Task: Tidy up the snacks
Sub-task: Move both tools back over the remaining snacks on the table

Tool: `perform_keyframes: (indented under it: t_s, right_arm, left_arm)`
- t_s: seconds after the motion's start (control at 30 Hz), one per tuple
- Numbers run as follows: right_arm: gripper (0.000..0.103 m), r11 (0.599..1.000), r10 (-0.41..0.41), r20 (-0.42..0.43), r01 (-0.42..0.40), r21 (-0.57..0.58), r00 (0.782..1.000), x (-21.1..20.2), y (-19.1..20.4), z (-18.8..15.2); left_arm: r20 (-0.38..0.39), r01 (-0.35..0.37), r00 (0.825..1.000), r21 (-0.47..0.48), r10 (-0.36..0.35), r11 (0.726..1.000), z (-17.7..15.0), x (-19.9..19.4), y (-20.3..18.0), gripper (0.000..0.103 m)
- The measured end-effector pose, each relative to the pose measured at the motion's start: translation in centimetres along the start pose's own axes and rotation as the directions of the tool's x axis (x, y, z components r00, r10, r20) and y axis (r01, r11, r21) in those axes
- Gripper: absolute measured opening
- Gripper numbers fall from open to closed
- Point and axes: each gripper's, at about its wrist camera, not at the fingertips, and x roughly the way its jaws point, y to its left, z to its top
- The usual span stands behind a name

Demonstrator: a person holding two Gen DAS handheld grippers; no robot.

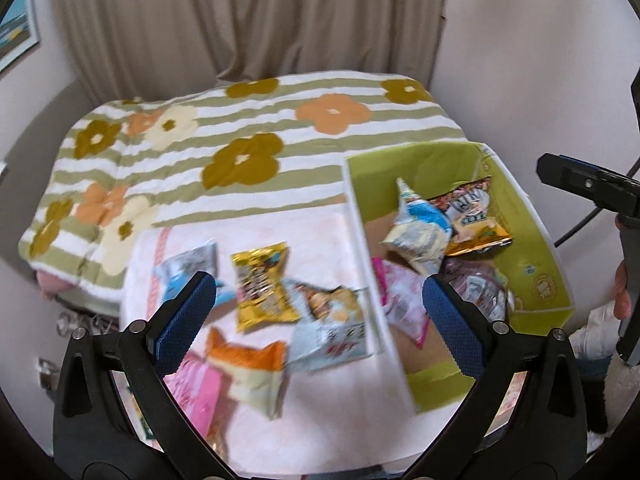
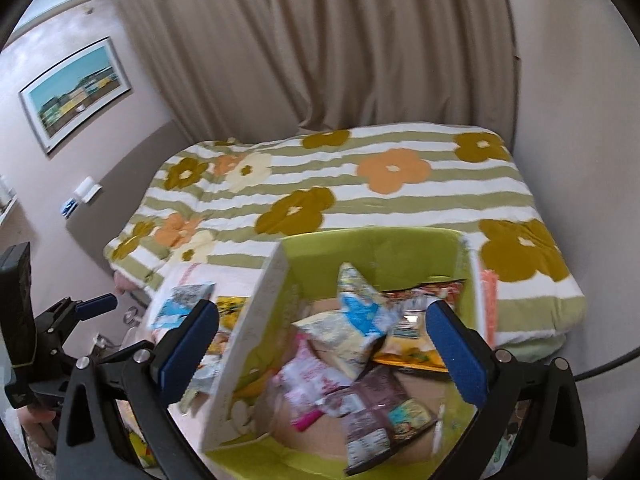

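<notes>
Blue-padded fingers (image 1: 188, 312) of the left hand-held gripper (image 1: 320, 316) are standing wide apart with nothing between them, hanging above loose snack packets (image 1: 264, 292) that are lying on a pale pink towel (image 1: 320, 400). Just beside the towel a green cardboard box (image 1: 536, 280) is sitting on the bed, holding more packets, among them a blue-and-white packet (image 2: 360, 312) leaning on the heap. Over that box the right hand-held gripper (image 2: 324, 344) is hovering, tilted downward, its jaws spread wide and gripping nothing. Under it all a striped, flower-patterned blanket (image 2: 360, 200) is covering the bed, beige curtains (image 2: 320, 40) are hanging behind it, and a framed picture (image 2: 76, 88) is hanging on the pinkish wall at the left. At the right edge of the left view, fingers of the person's hand (image 1: 622, 292) are wrapping the right device's handle.
</notes>
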Motion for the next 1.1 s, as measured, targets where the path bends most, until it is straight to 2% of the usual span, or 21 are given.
perform_keyframes:
  t_s: [0.23,0.4,0.6,0.83,0.97,1.1]
  right_arm:
    - [0.103,0.995,0.062,0.003,-0.062,-0.077,0.998,0.5,6.0,-1.2]
    - [0.103,0.991,0.085,-0.005,-0.085,-0.101,0.996,1.8,11.4,-2.4]
    - [0.103,0.991,0.107,-0.055,-0.111,-0.077,0.993,4.4,17.6,-4.7]
    - [0.103,0.994,0.107,-0.127,-0.110,-0.016,0.986,8.4,22.5,-8.2]
    - [0.103,0.996,0.092,-0.164,-0.090,0.020,0.982,10.7,24.2,-10.1]
    - [0.103,0.996,0.091,-0.207,-0.085,0.036,0.974,12.8,25.2,-11.9]
  left_arm:
    - [0.007,-0.065,0.998,-0.087,0.066,0.994,-3.5,-2.9,6.6,0.103]
    - [-0.005,-0.083,0.997,-0.120,0.083,0.989,-6.0,-4.5,12.1,0.103]
    - [-0.053,-0.045,0.998,-0.117,0.039,0.992,-9.7,-5.2,18.9,0.103]
    - [-0.094,0.021,0.995,-0.069,-0.028,0.997,-12.7,-4.3,23.8,0.103]
    - [-0.124,0.089,0.988,-0.060,-0.095,0.994,-13.4,-2.2,26.1,0.103]
    - [-0.157,0.174,0.972,-0.025,-0.176,0.984,-13.5,0.8,27.7,0.103]
